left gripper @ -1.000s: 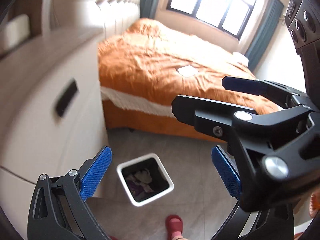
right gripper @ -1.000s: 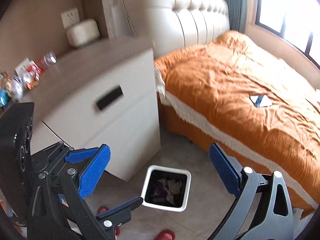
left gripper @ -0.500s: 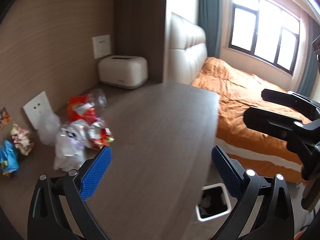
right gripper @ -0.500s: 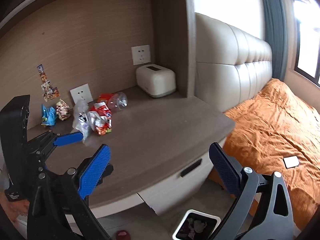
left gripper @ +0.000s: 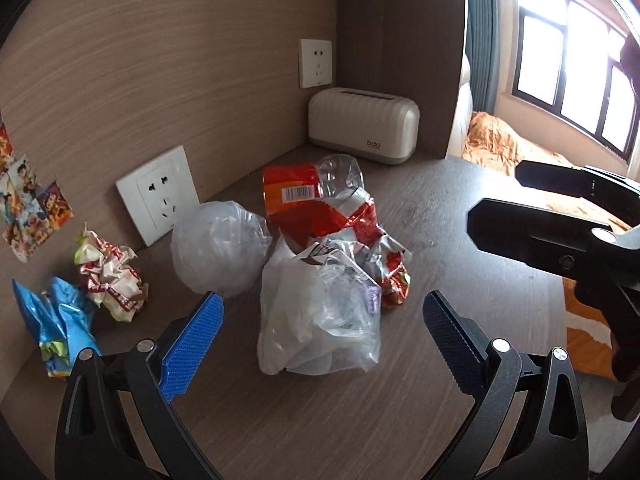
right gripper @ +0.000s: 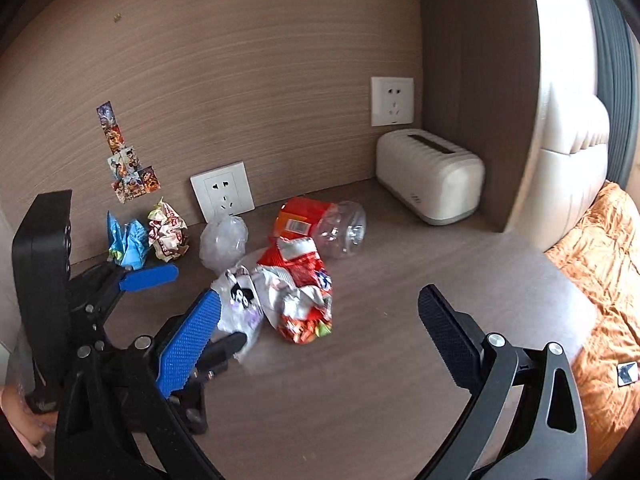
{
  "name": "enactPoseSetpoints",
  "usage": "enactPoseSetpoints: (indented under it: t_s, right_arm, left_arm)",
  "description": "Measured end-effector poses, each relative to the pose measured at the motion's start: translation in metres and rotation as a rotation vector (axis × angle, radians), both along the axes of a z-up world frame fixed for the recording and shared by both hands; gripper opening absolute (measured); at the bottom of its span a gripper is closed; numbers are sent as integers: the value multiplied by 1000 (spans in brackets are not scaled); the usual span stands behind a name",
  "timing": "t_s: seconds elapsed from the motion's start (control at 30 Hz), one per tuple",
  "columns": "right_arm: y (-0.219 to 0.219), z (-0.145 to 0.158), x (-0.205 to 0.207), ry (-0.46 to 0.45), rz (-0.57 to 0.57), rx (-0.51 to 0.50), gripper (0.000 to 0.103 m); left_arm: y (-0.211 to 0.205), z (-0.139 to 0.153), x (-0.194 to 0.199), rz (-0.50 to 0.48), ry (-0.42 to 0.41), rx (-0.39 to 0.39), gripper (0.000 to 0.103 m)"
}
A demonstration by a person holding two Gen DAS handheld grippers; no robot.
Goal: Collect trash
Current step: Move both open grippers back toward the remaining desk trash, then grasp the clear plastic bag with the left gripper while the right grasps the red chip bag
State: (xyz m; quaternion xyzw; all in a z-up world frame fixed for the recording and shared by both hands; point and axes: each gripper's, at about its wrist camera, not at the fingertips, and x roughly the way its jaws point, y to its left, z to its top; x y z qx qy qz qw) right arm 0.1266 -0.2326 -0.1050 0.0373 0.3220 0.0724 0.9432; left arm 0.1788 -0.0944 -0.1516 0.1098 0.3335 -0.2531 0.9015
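Note:
Trash lies on a dark wooden desk (left gripper: 460, 216). A clear plastic bag (left gripper: 320, 312) sits straight ahead of my open, empty left gripper (left gripper: 320, 340), between its blue pads. Behind it lie a red snack wrapper (left gripper: 360, 236), a clear bottle with a red label (left gripper: 308, 184) and a crumpled clear ball (left gripper: 220, 248). A crumpled red-white wrapper (left gripper: 112, 276) and a blue wrapper (left gripper: 60, 320) lie at the left. My right gripper (right gripper: 316, 332) is open and empty, above the desk right of the red wrapper (right gripper: 300, 292); the left gripper (right gripper: 192, 312) shows at its left.
A cream tissue box (left gripper: 364, 124) stands in the back corner. Wall sockets (left gripper: 158, 196) and stickers (left gripper: 28, 204) are on the wooden back panel. An orange bed (right gripper: 600, 256) lies past the desk's right edge.
Both grippers swung up from the floor bin and bed to the desk top, then moved in close to the trash pile. Both stayed open.

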Motion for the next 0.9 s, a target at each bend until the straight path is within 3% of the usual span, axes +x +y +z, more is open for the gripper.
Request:
enactPoseSetpoints:
  t_s: [0.3,0.43,0.5,0.57,0.7,0.9]
  right_arm:
    - [21,-37,61,101,-48,30,98]
    - [18,-52,82,166,-47,97,98]
    - [15,-59,87,196,-48,143,97]
    - [12,-64,91,221,-30,199,74]
    - [9,-61,86,212,-20,217,69]
    - [-3,-42,60,154,-27,194,67]
  left_arm:
    - [9,-20,24,-52,117,-74,97]
    - [4,-28,30,-93,159,-73,69]
    - [3,-31,30,-108,179,-69,64]
    - [4,-31,29,-115,182,-81,60]
    - [2,-29,24,-126,164,-74,51]
    - [3,-14,15,-120,148,-88,49]
